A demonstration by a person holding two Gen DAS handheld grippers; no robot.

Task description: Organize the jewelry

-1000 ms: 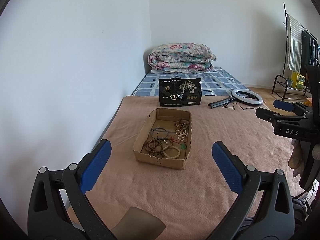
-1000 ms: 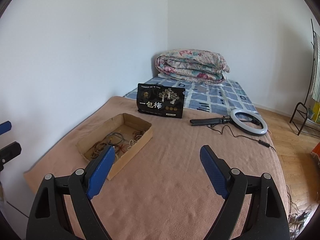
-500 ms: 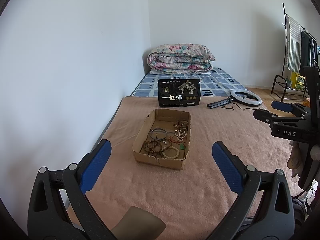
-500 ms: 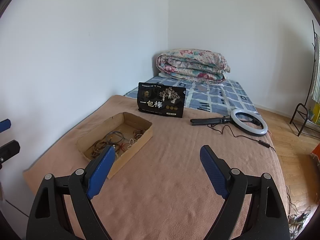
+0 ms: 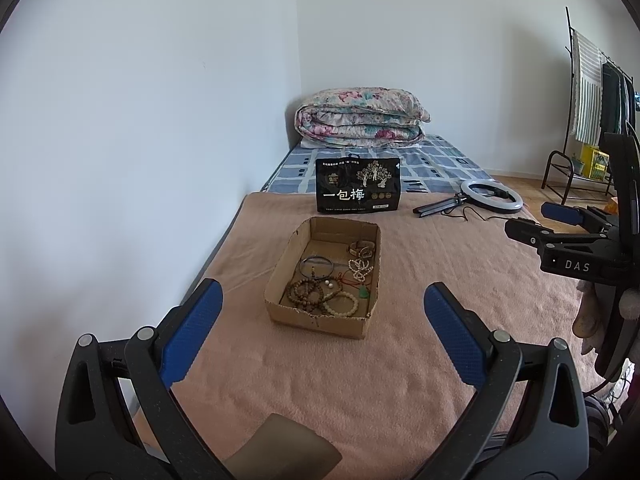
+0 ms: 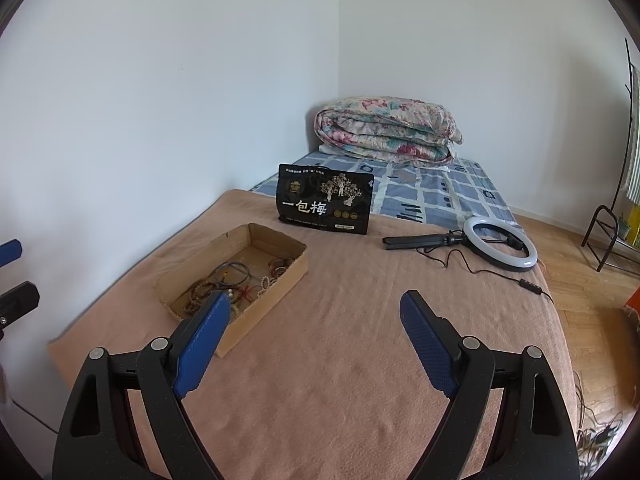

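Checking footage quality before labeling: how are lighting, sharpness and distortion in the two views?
Left wrist view: even daylight, soft shadows, beads in the cardboard box sharp, fisheye bends the wall. Right wrist view: equally bright, ring light crisp, dark vignette corners.

Open blanket all around cardboard box [image 5: 316, 314]; black bag [image 5: 357, 191] stands behind it, ring light [image 5: 491, 197] far right, wall left.
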